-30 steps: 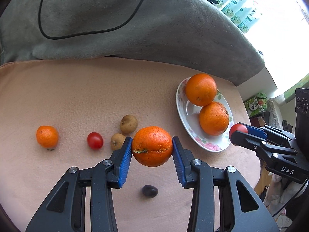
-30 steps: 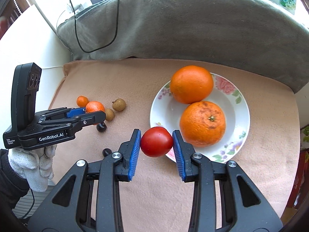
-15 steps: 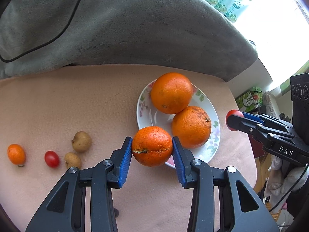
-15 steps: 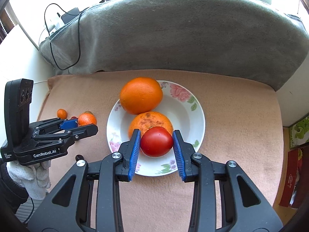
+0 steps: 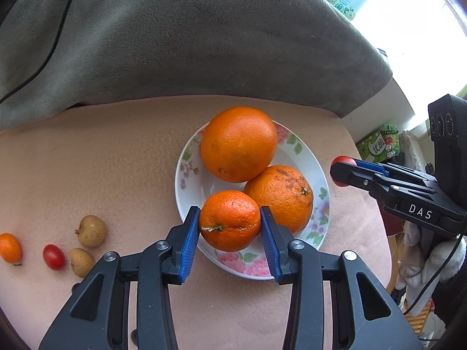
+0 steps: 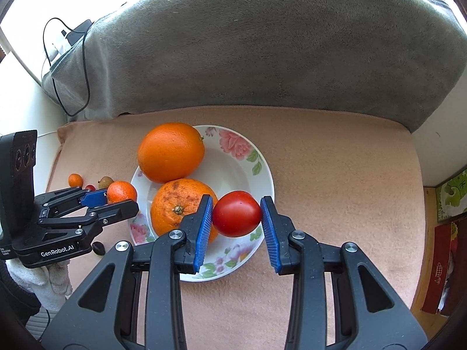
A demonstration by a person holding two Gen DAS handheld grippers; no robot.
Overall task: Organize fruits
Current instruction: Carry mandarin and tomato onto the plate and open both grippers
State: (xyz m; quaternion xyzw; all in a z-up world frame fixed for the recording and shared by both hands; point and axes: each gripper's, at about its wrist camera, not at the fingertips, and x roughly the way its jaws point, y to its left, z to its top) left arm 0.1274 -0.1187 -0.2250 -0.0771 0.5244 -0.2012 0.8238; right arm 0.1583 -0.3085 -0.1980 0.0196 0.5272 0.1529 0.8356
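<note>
My left gripper (image 5: 230, 224) is shut on a small mandarin (image 5: 230, 220), held over the near left rim of a flowered white plate (image 5: 292, 143). Two large oranges lie in the plate: a smooth one (image 5: 238, 143) at the back and a blotchy one (image 5: 281, 194) in front. My right gripper (image 6: 236, 218) is shut on a red tomato (image 6: 236, 213) above the plate's (image 6: 233, 160) bare right half. From the right wrist view the left gripper (image 6: 116, 199) with its mandarin (image 6: 122, 191) hangs at the plate's left edge. The right gripper (image 5: 343, 172) shows at the right of the left wrist view.
On the peach cloth left of the plate lie two longans (image 5: 91, 231), a cherry tomato (image 5: 54, 256) and a tiny orange (image 5: 10, 248). A dark small fruit (image 6: 98, 248) lies near the left hand. A grey blanket (image 5: 189, 38) with a black cable rises behind. The table's right edge drops off.
Both grippers have carried their fruit sideways to the plate: the mandarin from over the cloth to the plate's left rim, the tomato from the near rim to over the bowl's right half.
</note>
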